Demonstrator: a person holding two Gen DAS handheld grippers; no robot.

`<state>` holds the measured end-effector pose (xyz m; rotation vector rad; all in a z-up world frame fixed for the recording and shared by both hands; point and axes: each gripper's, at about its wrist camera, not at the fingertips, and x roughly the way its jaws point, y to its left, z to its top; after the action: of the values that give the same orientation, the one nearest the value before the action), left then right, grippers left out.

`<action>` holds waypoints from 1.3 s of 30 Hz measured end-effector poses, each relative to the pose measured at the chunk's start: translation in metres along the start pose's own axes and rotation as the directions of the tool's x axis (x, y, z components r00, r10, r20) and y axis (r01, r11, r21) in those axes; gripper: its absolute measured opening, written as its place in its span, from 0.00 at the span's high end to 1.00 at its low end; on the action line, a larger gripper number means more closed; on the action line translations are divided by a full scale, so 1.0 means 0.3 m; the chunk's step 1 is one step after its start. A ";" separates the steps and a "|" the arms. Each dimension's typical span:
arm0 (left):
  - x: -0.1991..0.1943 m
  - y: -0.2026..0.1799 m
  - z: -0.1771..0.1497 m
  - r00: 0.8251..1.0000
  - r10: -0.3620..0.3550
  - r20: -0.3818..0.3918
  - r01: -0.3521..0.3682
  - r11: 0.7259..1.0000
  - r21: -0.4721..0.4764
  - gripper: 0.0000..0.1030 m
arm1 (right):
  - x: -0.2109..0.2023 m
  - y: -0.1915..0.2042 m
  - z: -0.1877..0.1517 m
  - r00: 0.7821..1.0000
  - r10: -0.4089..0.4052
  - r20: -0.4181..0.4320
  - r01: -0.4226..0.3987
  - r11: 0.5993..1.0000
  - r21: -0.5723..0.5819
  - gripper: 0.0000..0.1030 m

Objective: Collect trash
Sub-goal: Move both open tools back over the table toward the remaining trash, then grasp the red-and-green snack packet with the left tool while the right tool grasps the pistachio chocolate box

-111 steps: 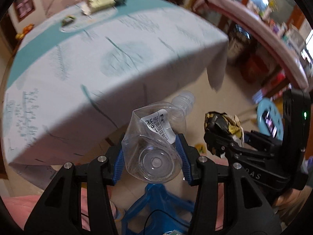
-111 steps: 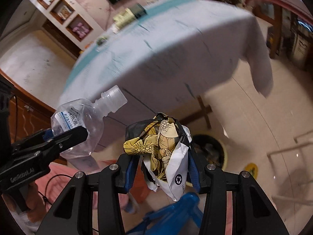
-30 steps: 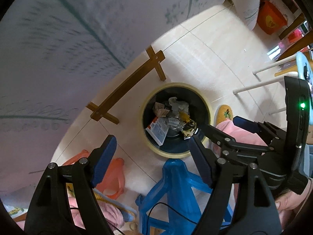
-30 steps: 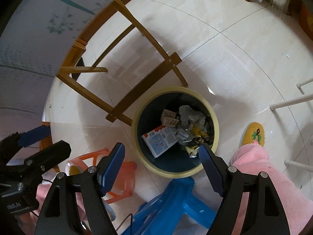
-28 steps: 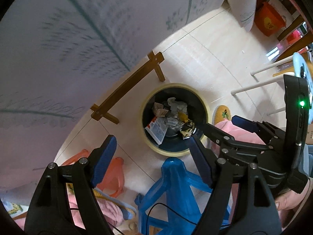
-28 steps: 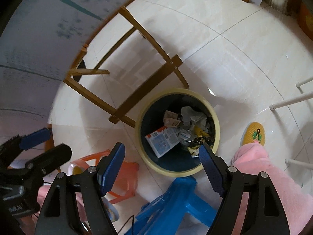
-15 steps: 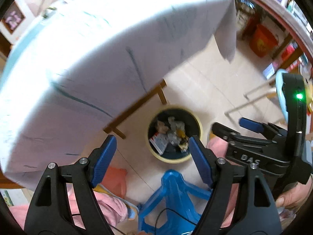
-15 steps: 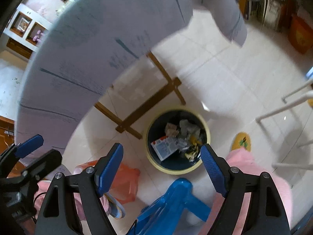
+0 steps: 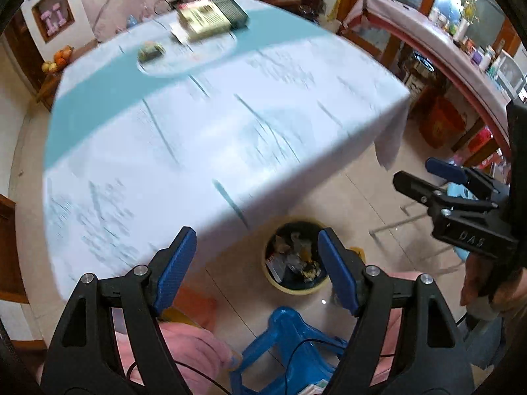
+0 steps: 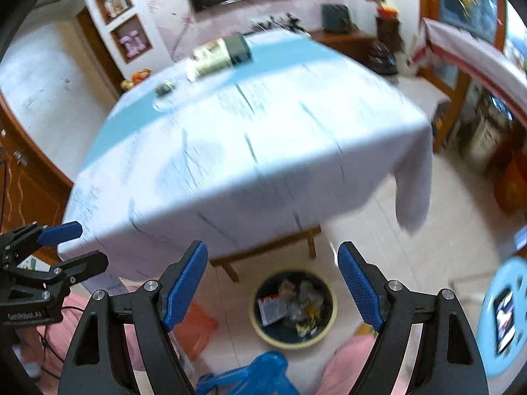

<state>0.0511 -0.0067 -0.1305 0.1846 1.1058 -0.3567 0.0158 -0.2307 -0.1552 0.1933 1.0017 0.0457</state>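
Note:
My left gripper [image 9: 255, 240] is open and holds nothing. So is my right gripper [image 10: 271, 253], which also shows at the right edge of the left wrist view [image 9: 416, 172]. Both hang high over the floor beside the table's near edge. Far below between the jaws stands a round yellow-rimmed trash bin [image 9: 293, 291] [image 10: 290, 342] with crumpled wrappers, a printed carton and other trash [image 10: 290, 306] inside. The left gripper [image 10: 89, 245] appears at the left of the right wrist view. A small greenish item [image 9: 150, 51] [image 10: 163, 89] lies on the far part of the table.
The table [image 9: 214, 115] [image 10: 247, 138] wears a white and teal cloth; a yellowish box [image 9: 204, 19] and a dark box [image 9: 234, 13] lie at its far end. A blue plastic stool [image 9: 290, 339] and an orange one [image 10: 194, 326] stand near the bin. A pale blue stool [image 10: 504, 316] carries a phone.
Both grippers have risen from just over the bin to above the tabletop and tilted up. The bottle and the crumpled wrapper held in the oldest frames are gone from the jaws.

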 end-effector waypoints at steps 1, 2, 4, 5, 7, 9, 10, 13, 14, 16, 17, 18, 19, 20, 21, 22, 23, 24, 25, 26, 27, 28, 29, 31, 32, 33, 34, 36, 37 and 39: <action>-0.019 0.023 0.030 1.000 0.006 0.007 -0.006 1.000 -0.003 0.28 | -0.017 0.017 0.052 1.000 0.009 0.005 -0.009 1.000 -0.014 0.20; -0.040 0.050 0.067 1.000 0.011 0.016 -0.011 1.000 -0.006 0.28 | -0.026 0.030 0.092 1.000 0.017 0.008 -0.017 1.000 -0.020 0.20; -0.071 0.103 0.142 0.999 0.026 0.034 -0.026 1.000 -0.016 0.28 | -0.041 0.049 0.176 0.999 0.035 0.014 -0.034 0.999 -0.025 0.20; -0.088 0.135 0.188 0.998 0.035 0.044 -0.034 0.999 -0.023 0.28 | -0.049 0.060 0.232 0.999 0.046 0.021 -0.046 0.999 -0.024 0.20; -0.109 0.196 0.274 0.997 0.049 0.059 -0.046 0.998 -0.044 0.28 | -0.053 0.080 0.341 0.998 0.059 0.035 -0.058 0.998 -0.017 0.20; -0.112 0.262 0.366 0.996 0.056 0.065 -0.052 0.996 -0.072 0.28 | -0.053 0.093 0.437 0.997 0.063 0.052 -0.062 0.998 -0.013 0.20; -0.121 0.289 0.403 0.996 0.058 0.068 -0.052 0.995 -0.084 0.28 | -0.051 0.099 0.480 0.996 0.062 0.061 -0.061 0.998 -0.013 0.20; -0.104 0.381 0.526 0.995 0.065 0.069 -0.056 0.991 -0.121 0.28 | -0.029 0.127 0.628 0.994 0.066 0.090 -0.065 0.998 -0.021 0.20; -0.093 0.410 0.565 0.996 0.065 0.067 -0.056 0.990 -0.131 0.28 | -0.019 0.135 0.675 0.993 0.068 0.096 -0.066 0.998 -0.023 0.20; -0.061 0.465 0.632 0.996 0.068 0.052 -0.059 0.987 -0.151 0.28 | 0.012 0.147 0.768 0.992 0.073 0.104 -0.072 0.997 -0.018 0.20; -0.034 0.495 0.671 0.997 0.058 0.042 -0.050 0.985 -0.163 0.28 | 0.029 0.149 0.801 0.992 0.074 0.105 -0.073 0.997 -0.014 0.20; -0.005 0.523 0.714 0.998 0.049 0.033 -0.043 0.984 -0.173 0.28 | 0.051 0.154 0.844 0.992 0.078 0.102 -0.078 0.997 -0.004 0.20; 0.035 0.543 0.751 0.998 0.049 0.024 -0.044 0.982 -0.184 0.28 | 0.071 0.157 0.873 0.991 0.085 0.100 -0.086 0.996 0.003 0.20; 0.081 0.565 0.785 0.999 0.049 0.014 -0.046 0.979 -0.200 0.28 | 0.097 0.161 0.911 0.991 0.092 0.097 -0.094 0.996 0.013 0.20; 0.123 0.594 0.820 0.999 0.043 0.002 -0.042 0.974 -0.222 0.28 | 0.129 0.167 0.953 0.991 0.090 0.095 -0.093 0.995 0.025 0.20; 0.170 0.631 0.860 1.000 0.027 -0.013 -0.030 0.967 -0.254 0.28 | 0.157 0.173 0.981 0.992 0.089 0.093 -0.092 0.995 0.032 0.20; 0.212 0.657 0.886 1.000 0.015 -0.024 -0.022 0.959 -0.281 0.28 | 0.192 0.178 1.015 0.992 0.088 0.089 -0.092 0.995 0.040 0.20; 0.251 0.684 0.911 0.999 0.009 -0.033 -0.019 0.950 -0.313 0.28 | 0.232 0.182 1.054 0.993 0.086 0.081 -0.090 0.995 0.051 0.20; 0.284 0.705 0.929 0.999 0.003 -0.039 -0.016 0.942 -0.337 0.28 | 0.270 0.186 1.075 0.994 0.085 0.074 -0.089 0.994 0.060 0.20; 0.319 0.728 0.951 0.999 -0.003 -0.045 -0.013 0.933 -0.359 0.28 | 0.309 0.188 1.099 0.994 0.086 0.065 -0.091 0.993 0.073 0.20; 0.354 0.749 0.971 0.999 -0.002 -0.049 -0.016 0.926 -0.377 0.28 | 0.351 0.189 1.128 0.994 0.090 0.054 -0.095 0.992 0.088 0.20; 0.383 0.759 0.979 0.999 0.000 -0.052 -0.021 0.922 -0.387 0.28 | 0.395 0.189 1.155 0.995 0.094 0.044 -0.098 0.990 0.106 0.19; 0.419 0.775 0.996 0.998 0.005 -0.061 -0.029 0.917 -0.398 0.28 | 0.442 0.188 1.164 0.995 0.096 0.037 -0.099 0.988 0.120 0.19; 0.477 0.795 1.012 0.997 0.005 -0.073 -0.035 0.910 -0.413 0.28 | 0.523 0.185 1.200 0.995 0.103 0.017 -0.104 0.983 0.151 0.17; 0.503 0.800 1.019 0.997 0.004 -0.077 -0.035 0.909 -0.416 0.28 | 0.562 0.183 1.196 0.994 0.107 0.013 -0.107 0.980 0.165 0.16; 0.537 0.808 1.033 0.996 0.005 -0.084 -0.040 0.907 -0.419 0.29 | 0.602 0.178 1.210 0.994 0.110 0.008 -0.110 0.976 0.186 0.16; 0.559 0.812 1.040 0.996 0.007 -0.090 -0.045 0.907 -0.419 0.29 | 0.637 0.174 1.220 0.994 0.112 0.005 -0.111 0.973 0.203 0.15; 0.614 0.817 1.056 0.994 0.009 -0.109 -0.054 0.907 -0.418 0.29 | 0.696 0.166 1.236 0.994 0.108 -0.003 -0.104 0.970 0.221 0.13; 0.636 0.821 1.063 0.993 0.010 -0.117 -0.059 0.906 -0.420 0.29 | 0.717 0.162 1.234 0.994 0.106 -0.006 -0.102 0.968 0.228 0.13; 0.688 0.826 1.070 0.991 0.011 -0.137 -0.069 0.902 -0.426 0.29 | 0.766 0.156 1.247 0.994 0.105 -0.016 -0.098 0.965 0.242 0.12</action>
<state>0.4946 0.0814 -0.1817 -0.1649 1.2826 -0.0557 0.4565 -0.2081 -0.1421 0.4679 1.0240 0.0203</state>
